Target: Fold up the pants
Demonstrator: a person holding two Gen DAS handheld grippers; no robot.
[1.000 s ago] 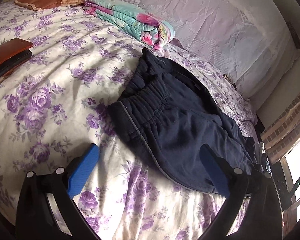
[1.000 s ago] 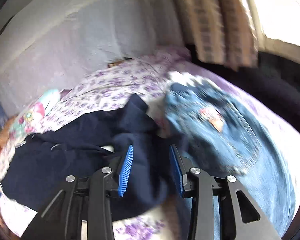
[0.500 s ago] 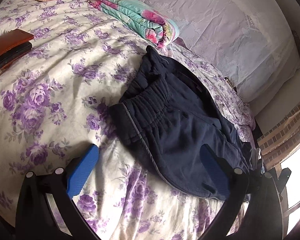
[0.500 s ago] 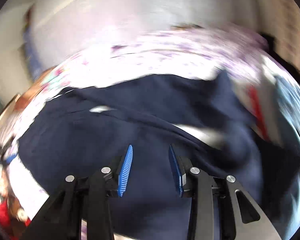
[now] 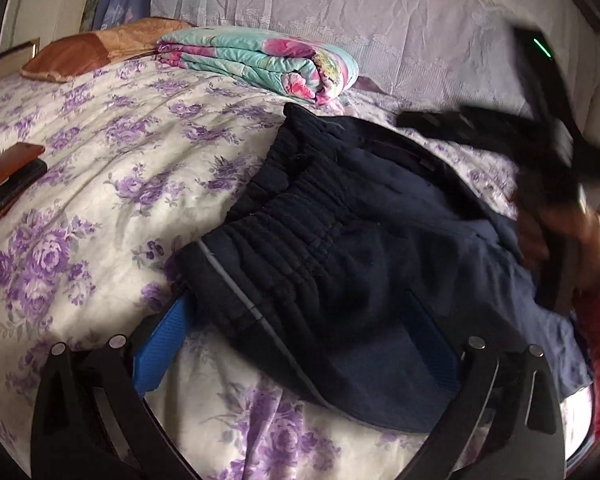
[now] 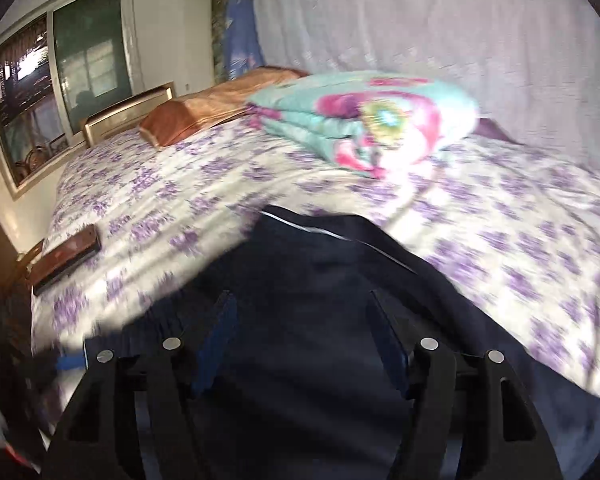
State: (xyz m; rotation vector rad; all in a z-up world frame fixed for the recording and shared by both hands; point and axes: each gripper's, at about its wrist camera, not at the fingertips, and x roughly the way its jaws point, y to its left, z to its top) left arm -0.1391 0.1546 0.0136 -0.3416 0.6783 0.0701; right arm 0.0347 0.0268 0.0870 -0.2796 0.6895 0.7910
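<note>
Navy pants [image 5: 340, 264] lie beside folded blanket [image 5: 260, 62]; both tools [image 5: 296, 344] [image 6: 304, 344] gape open.

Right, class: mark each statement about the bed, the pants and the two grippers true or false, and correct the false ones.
1. The navy pants lie on a bedspread printed with purple flowers. True.
2. The left gripper is clamped shut on the waistband. False: its jaws stand wide open, one finger on each side of the pants' near edge.
3. A folded teal and pink blanket lies beyond the pants, near the white wall covering. True.
4. The right gripper hovers over bare bedspread. False: navy fabric fills the space between its open fingers.
5. The pants are folded into a neat rectangle. False: they lie rumpled, the waistband bunched.
</note>
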